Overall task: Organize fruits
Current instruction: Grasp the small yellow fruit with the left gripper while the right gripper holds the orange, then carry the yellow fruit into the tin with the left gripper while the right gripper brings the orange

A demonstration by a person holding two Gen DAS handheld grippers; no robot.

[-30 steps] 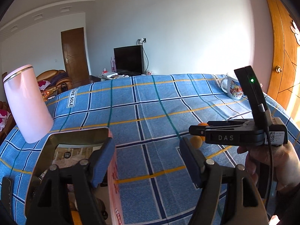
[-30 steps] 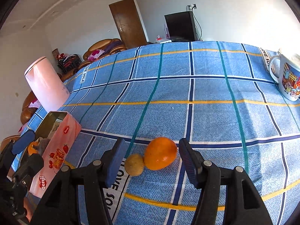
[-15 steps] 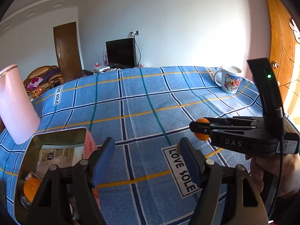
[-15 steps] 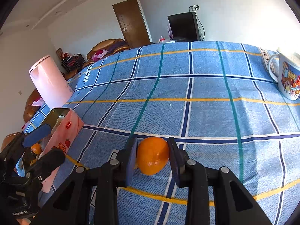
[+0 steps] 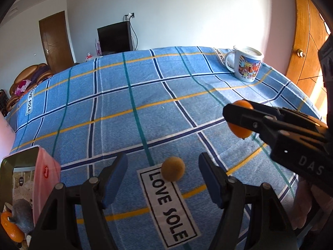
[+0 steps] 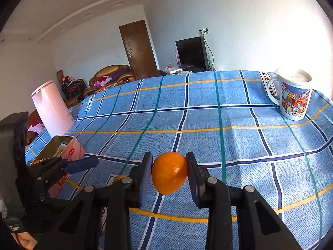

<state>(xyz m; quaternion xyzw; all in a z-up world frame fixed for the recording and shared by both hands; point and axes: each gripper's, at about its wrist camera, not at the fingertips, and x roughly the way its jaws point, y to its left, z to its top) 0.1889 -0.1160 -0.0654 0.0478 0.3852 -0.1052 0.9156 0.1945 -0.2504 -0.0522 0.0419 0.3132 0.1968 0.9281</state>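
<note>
My right gripper (image 6: 169,174) is shut on an orange (image 6: 169,173) and holds it above the blue checked cloth; the orange also shows in the left wrist view (image 5: 239,130). A small tan round fruit (image 5: 172,168) lies on the cloth between the open jaws of my left gripper (image 5: 163,174), touching neither pad; its top peeks out in the right wrist view (image 6: 119,178). The pink tin box (image 5: 44,179) stands at the left with an orange (image 5: 10,226) and a dark fruit (image 5: 22,213) inside. The left gripper (image 6: 81,164) shows open beside the box (image 6: 71,149).
A printed mug (image 5: 246,64) stands at the far right of the table (image 5: 124,104); it also shows in the right wrist view (image 6: 294,95). A pink kettle (image 6: 52,106) stands at the far left behind the box.
My right gripper has lifted the orange off the cloth. My left gripper has swung right from the box, and the small tan fruit now lies between its open jaws.
</note>
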